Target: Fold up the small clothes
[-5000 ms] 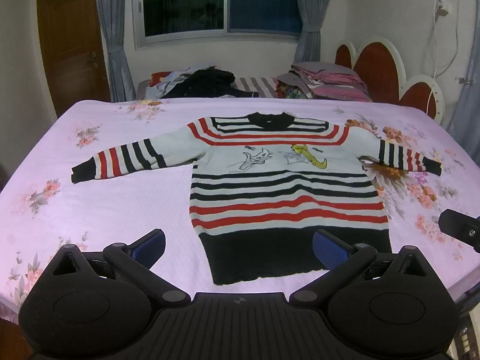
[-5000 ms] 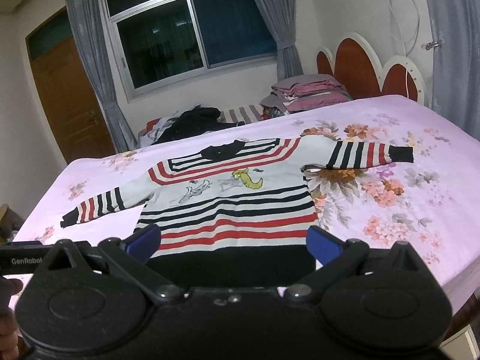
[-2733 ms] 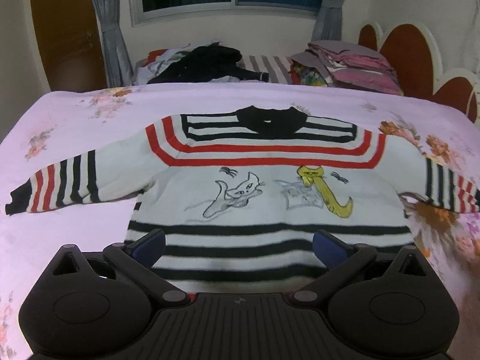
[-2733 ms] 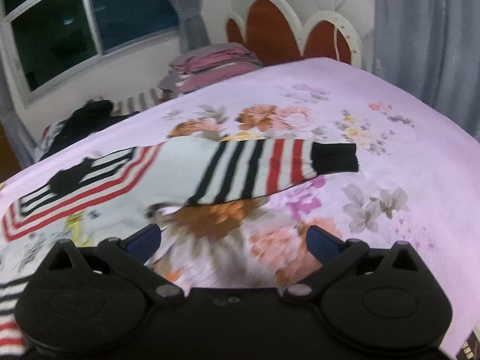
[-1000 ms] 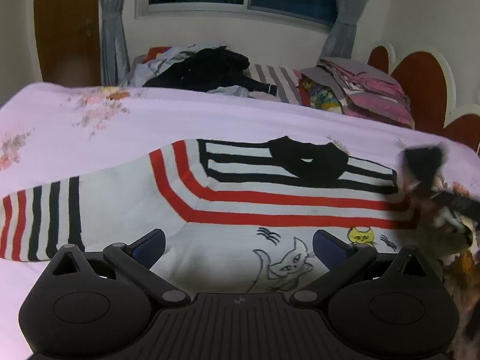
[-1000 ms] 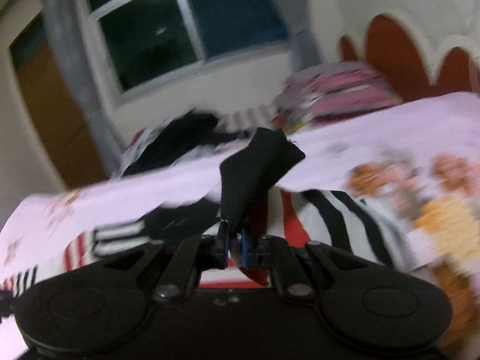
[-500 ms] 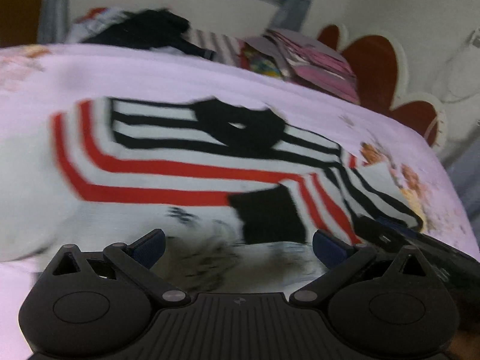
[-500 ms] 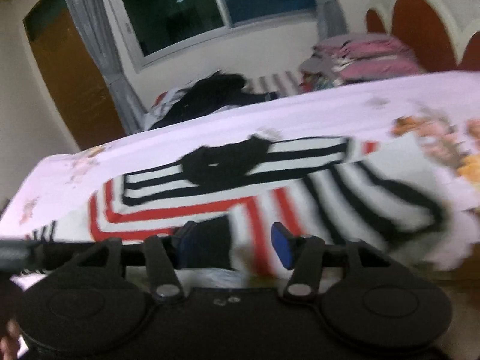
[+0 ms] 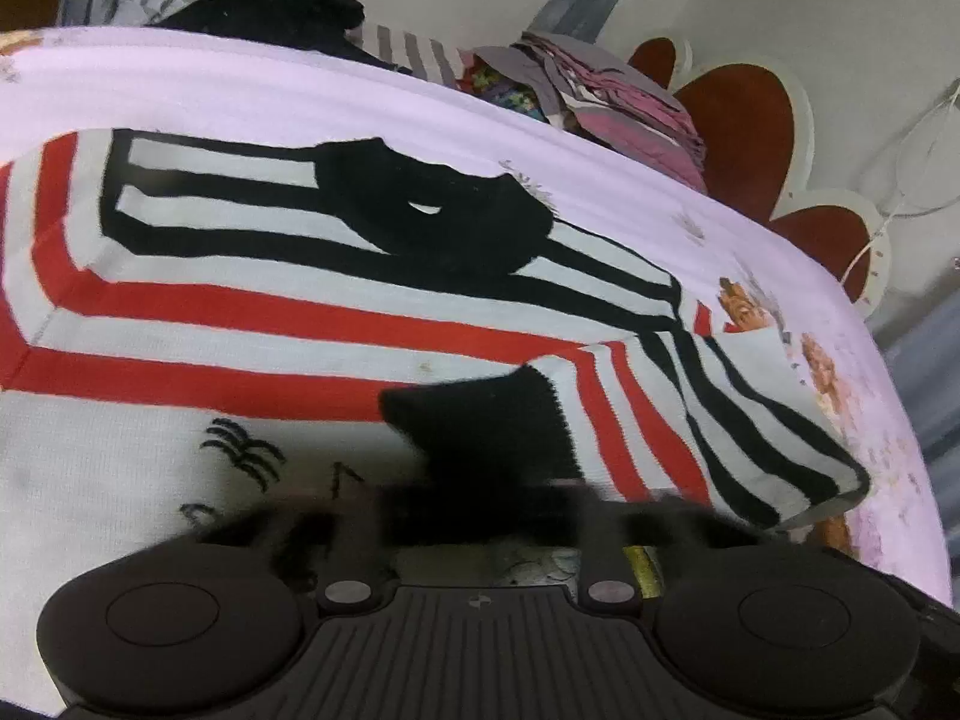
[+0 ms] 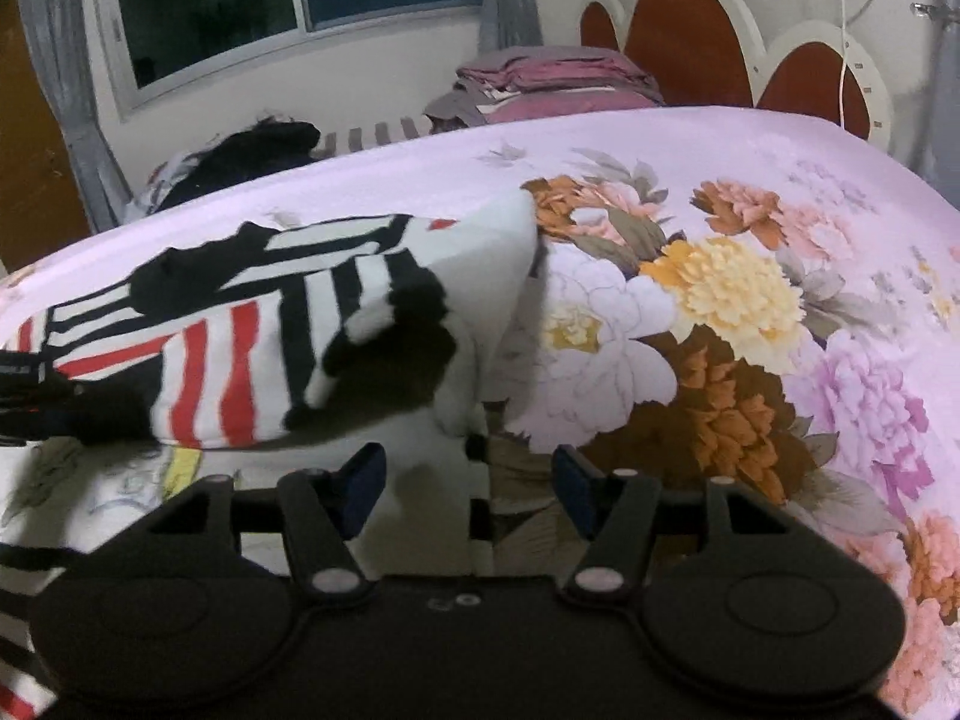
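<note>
Two hand-held grippers to account for, both low over the near part of the bed (image 10: 780, 192) and angled down at the striped sweater (image 9: 240, 330). Caught the left hand-held gripper (image 9: 480, 516) with its jaws closing, the fingers smeared by blur. Saw the black cuff (image 9: 480, 432) right at their tips, but could not tell whether the pads had bitten onto it.

Found the right hand-held gripper (image 10: 468, 480) with jaws opening, about half spread. Saw only the white side edge of the sweater and bare sheet between the pads, nothing pinched.

Just beyond, traced the right sleeve (image 9: 720, 420) doubled over the chest. Read its long axis as running from the cuff at mid-chest out to the fold at the sweater's right shoulder, slanting toward the headboard edge of the bed. Judged the left hand clearly nearer the cuff and the right hand nearer the shoulder fold. Reckoned, then, that any settling of that sleeve would start at the cuff end and work along its length.

Farther on, saw the black collar (image 9: 420, 216) lying flat, turned toward the far edge of the bed. Past that edge, made out a dark heap of clothes (image 9: 270, 0) and a folded stack (image 9: 612, 102), both well apart from the sweater. Placed the headboard (image 9: 738, 120) at the far right corner.
</note>
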`<action>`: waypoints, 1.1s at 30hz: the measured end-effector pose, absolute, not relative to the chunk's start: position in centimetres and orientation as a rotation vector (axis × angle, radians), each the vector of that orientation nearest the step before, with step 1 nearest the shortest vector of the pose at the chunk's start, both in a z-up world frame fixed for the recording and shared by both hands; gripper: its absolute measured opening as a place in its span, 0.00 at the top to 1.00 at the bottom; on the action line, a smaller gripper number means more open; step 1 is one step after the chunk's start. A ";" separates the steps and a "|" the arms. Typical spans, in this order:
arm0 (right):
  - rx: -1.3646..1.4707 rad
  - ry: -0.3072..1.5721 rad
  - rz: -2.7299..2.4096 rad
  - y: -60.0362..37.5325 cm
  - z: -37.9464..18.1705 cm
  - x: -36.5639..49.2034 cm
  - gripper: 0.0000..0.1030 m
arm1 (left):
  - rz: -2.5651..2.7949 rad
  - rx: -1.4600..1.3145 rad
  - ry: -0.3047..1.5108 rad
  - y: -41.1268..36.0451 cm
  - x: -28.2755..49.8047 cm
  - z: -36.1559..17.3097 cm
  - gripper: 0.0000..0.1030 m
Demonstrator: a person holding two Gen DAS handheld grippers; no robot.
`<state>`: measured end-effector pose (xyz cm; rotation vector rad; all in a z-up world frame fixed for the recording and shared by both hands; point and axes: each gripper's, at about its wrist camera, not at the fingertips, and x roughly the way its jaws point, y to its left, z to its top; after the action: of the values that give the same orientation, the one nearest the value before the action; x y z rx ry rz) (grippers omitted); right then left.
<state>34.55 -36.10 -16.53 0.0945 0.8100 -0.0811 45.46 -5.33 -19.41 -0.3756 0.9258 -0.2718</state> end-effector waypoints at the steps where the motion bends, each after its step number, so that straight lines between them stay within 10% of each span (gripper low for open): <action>1: 0.101 0.817 -0.082 -36.2 -16.8 34.9 0.43 | -0.270 -0.386 0.916 -5.2 45.4 -19.2 0.94; 14: 0.170 0.813 -0.081 -35.8 -17.5 38.0 0.78 | -0.169 -0.429 0.699 3.3 43.5 -13.4 0.95; 29: 0.145 0.856 -0.069 -36.7 -17.6 36.3 0.80 | -0.038 -0.403 0.812 5.7 43.5 -19.4 0.99; 33: 0.179 0.828 -0.060 -37.6 -16.1 34.0 0.61 | 0.012 -0.368 0.737 6.2 41.6 -17.7 0.98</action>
<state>33.98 -37.63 -16.06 0.1787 0.8280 -0.0603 41.62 6.20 -17.71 -0.3682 0.7373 0.0121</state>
